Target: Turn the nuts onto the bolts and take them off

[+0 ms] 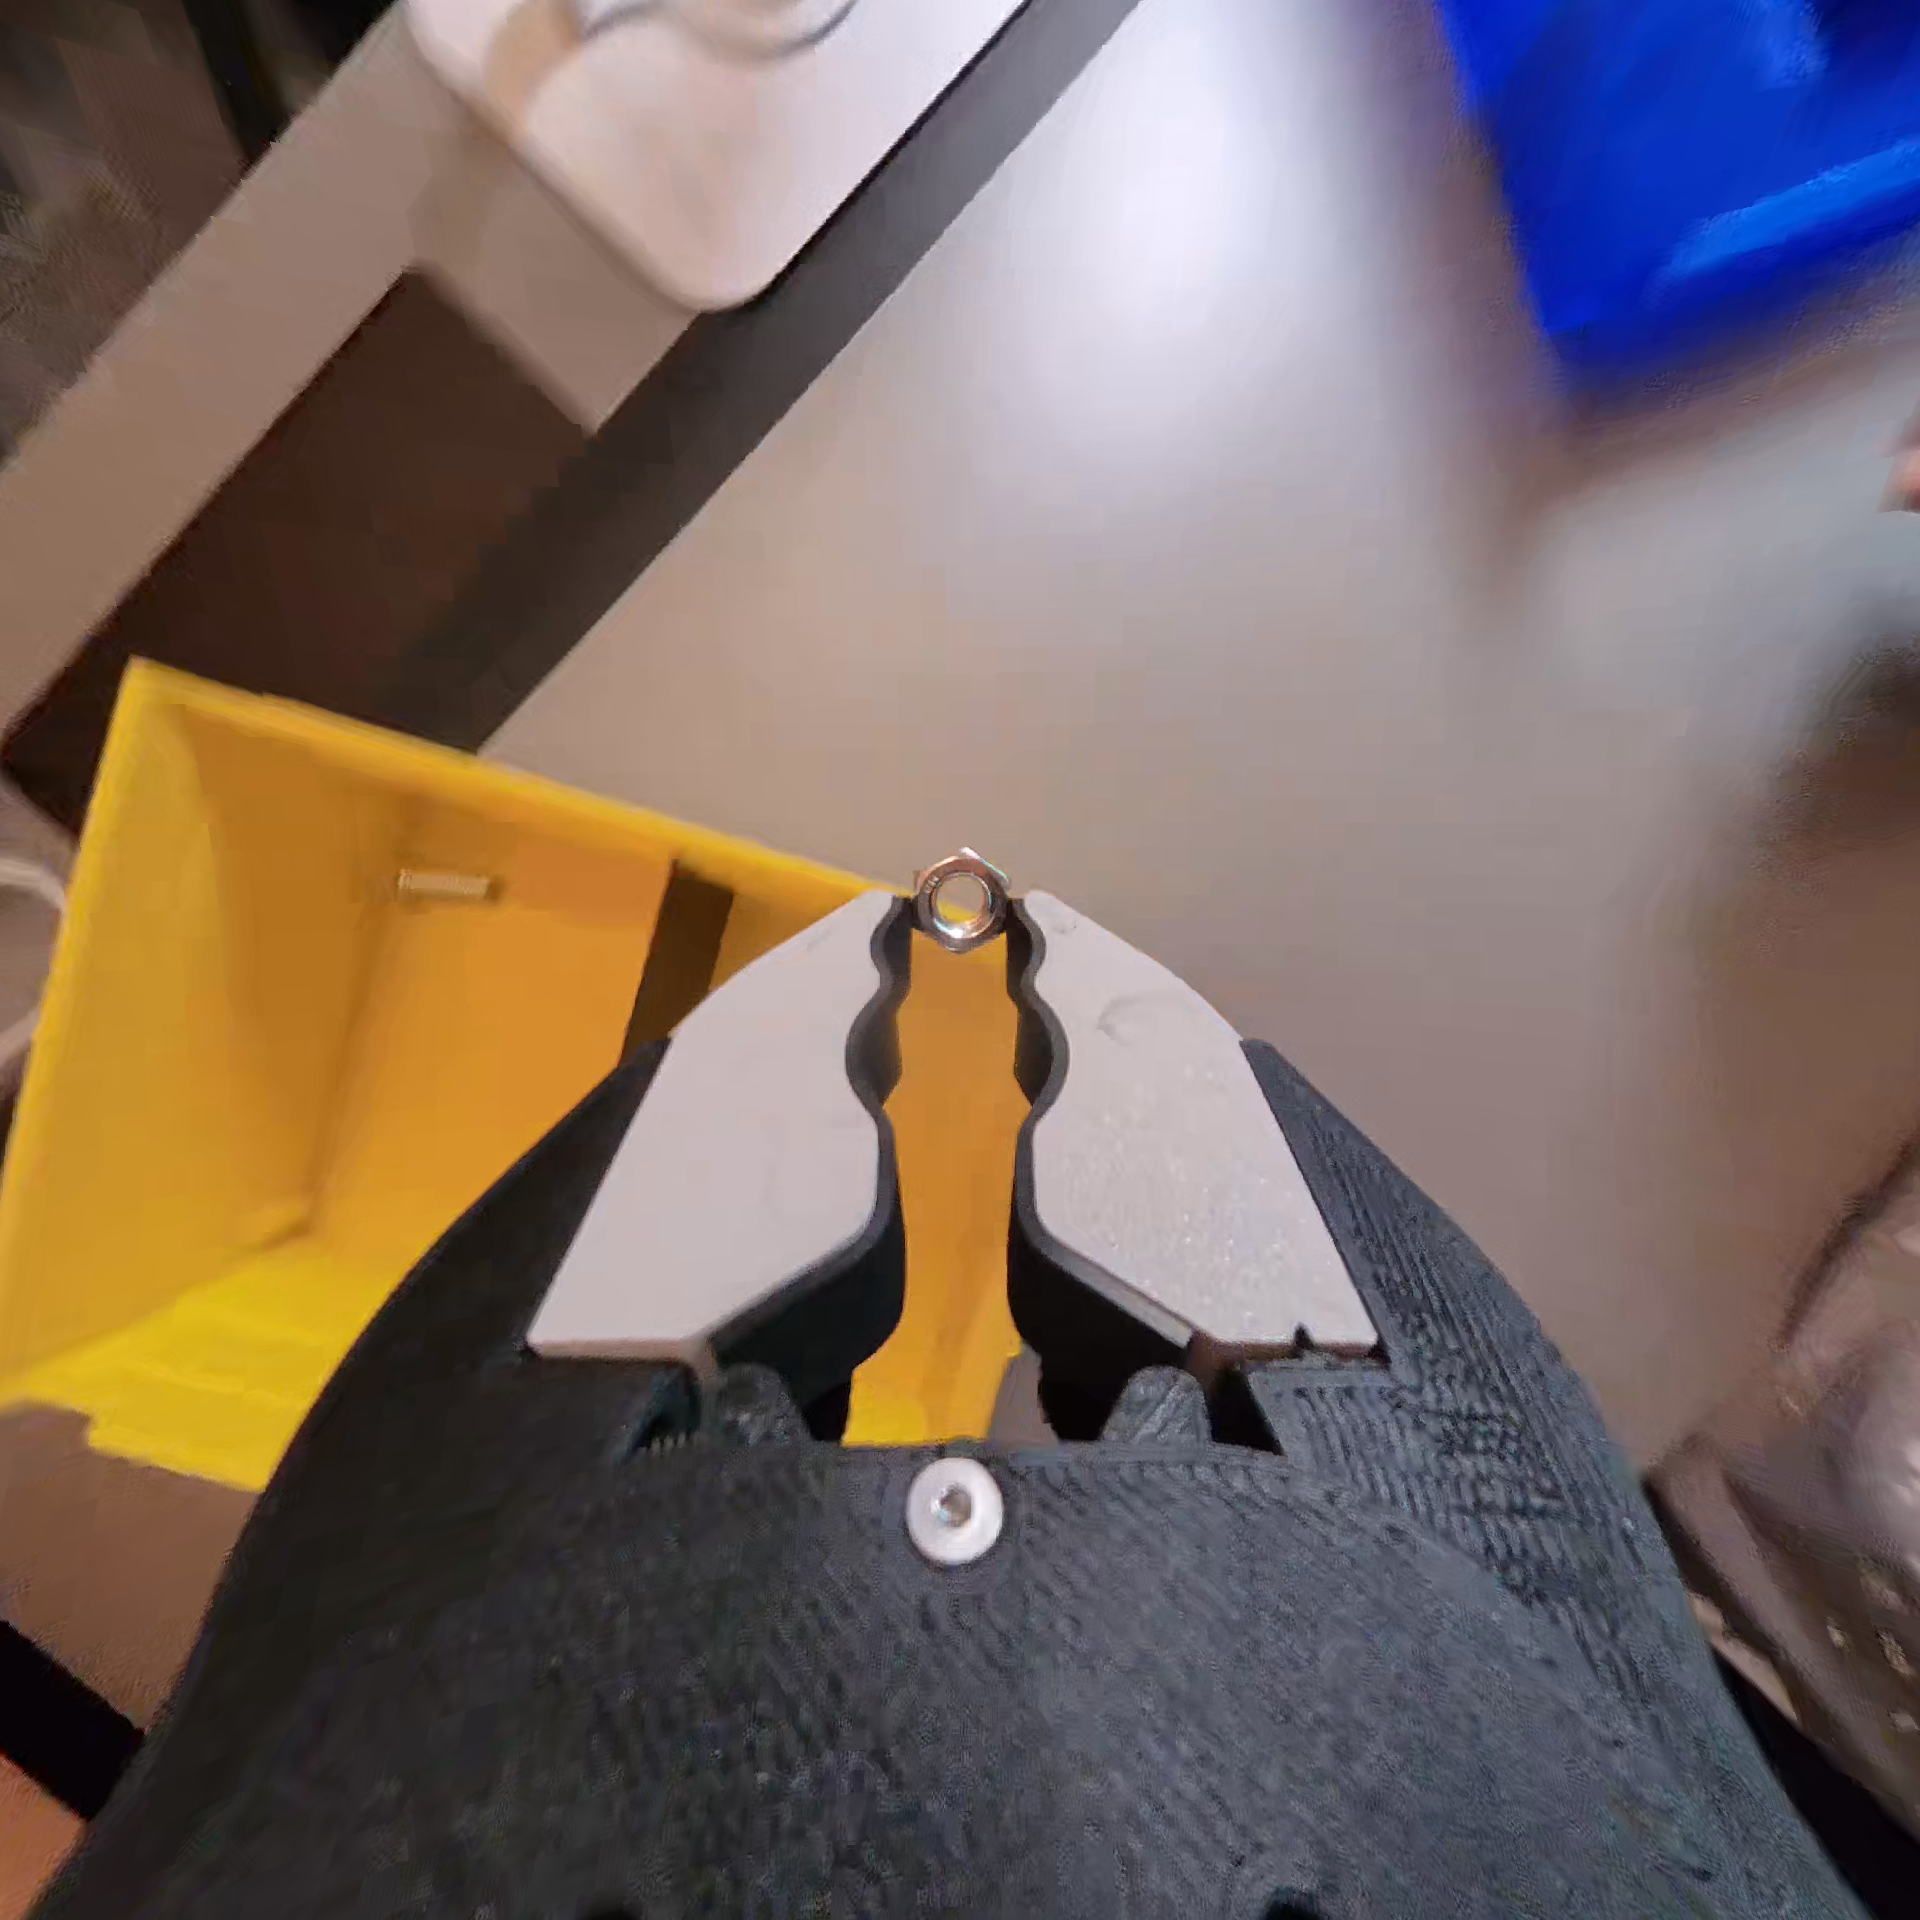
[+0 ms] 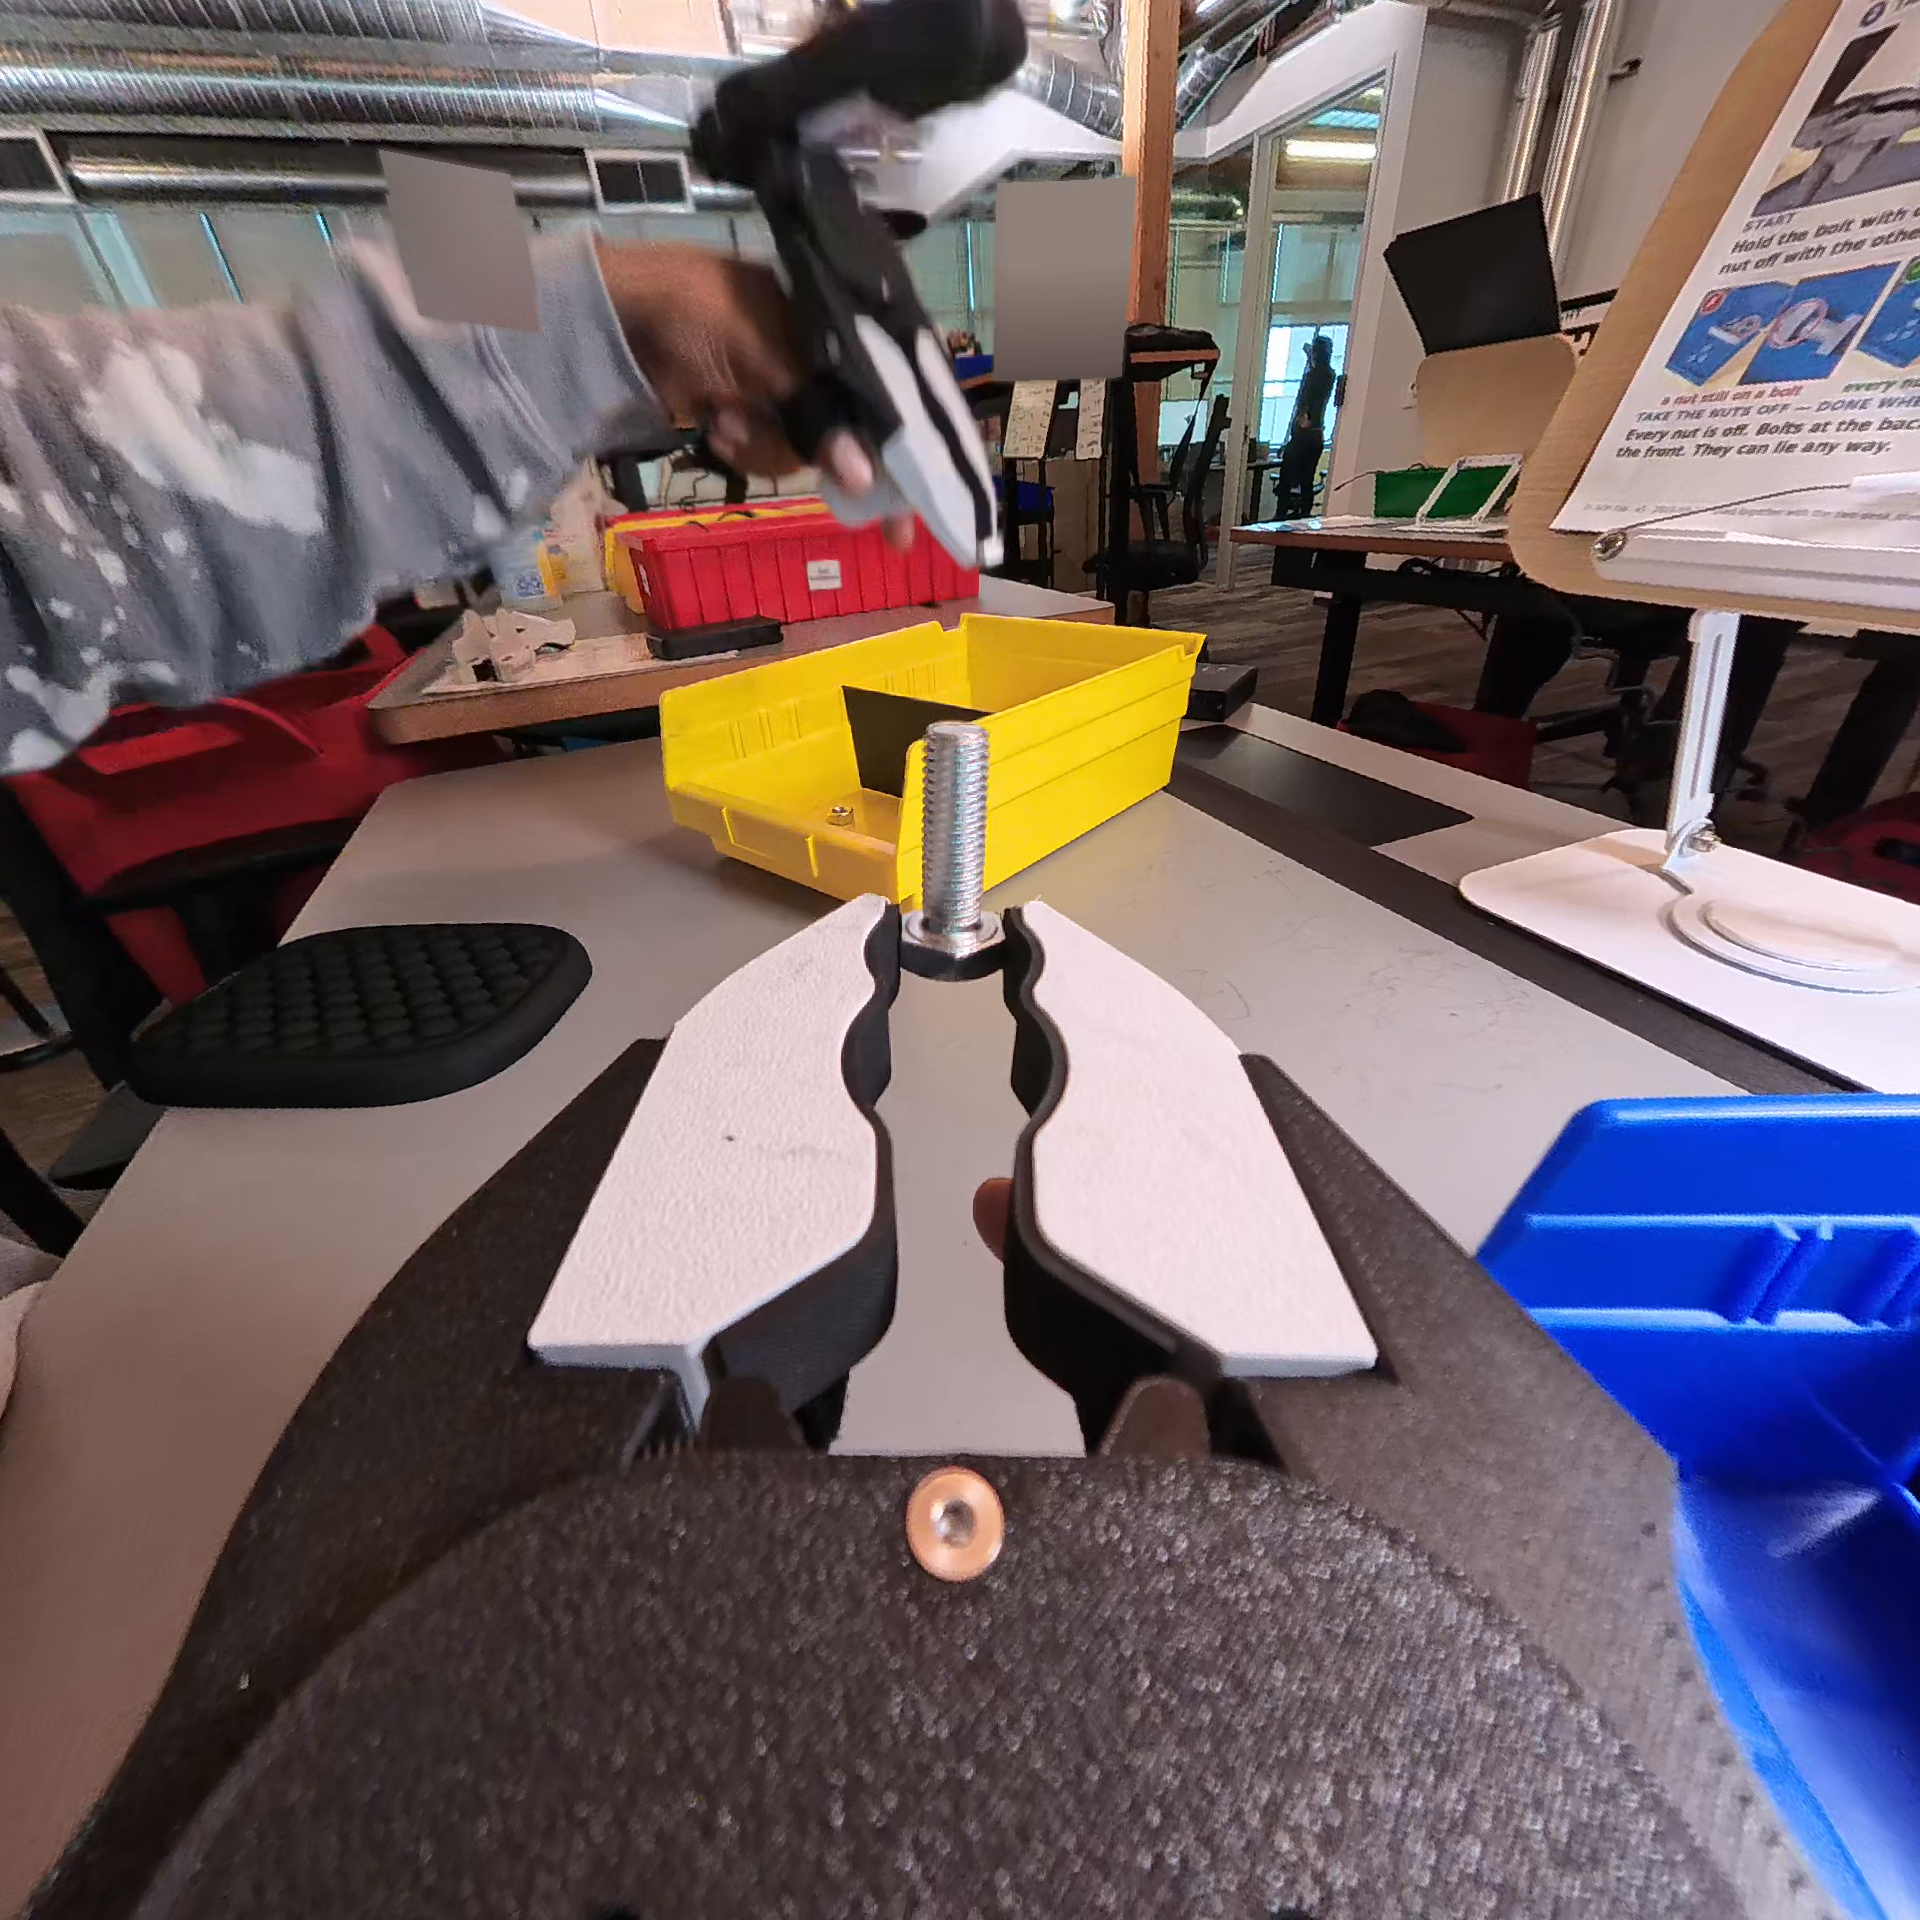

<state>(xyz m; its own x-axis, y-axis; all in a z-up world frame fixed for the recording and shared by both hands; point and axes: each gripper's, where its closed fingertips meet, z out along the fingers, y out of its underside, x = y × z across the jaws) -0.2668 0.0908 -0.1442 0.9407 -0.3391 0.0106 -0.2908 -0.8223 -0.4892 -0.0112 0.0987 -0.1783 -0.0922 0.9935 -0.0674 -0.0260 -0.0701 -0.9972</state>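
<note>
My left gripper (image 1: pixel 958 906) is shut on a small silver hex nut (image 1: pixel 958 902), held at its fingertips above the yellow bin (image 1: pixel 208 997). A bolt (image 1: pixel 445 886) lies inside that bin. My right gripper (image 2: pixel 952 940) is shut on the head of a silver bolt (image 2: pixel 954 821), which stands upright with its bare thread pointing up. In the right wrist view the left gripper (image 2: pixel 935 457) hangs in the air, blurred, above and behind the yellow bin (image 2: pixel 935 748). A nut (image 2: pixel 840 818) lies in that bin's front part.
A blue bin (image 2: pixel 1714 1351) sits at my near right, also in the left wrist view (image 1: pixel 1683 177). A white stand (image 2: pixel 1704 914) with an instruction sheet is at the right. A black chair seat (image 2: pixel 353 1008) is left of the grey table (image 2: pixel 520 1039). The left gripper's tips are roughly 25 centimeters from the right gripper's.
</note>
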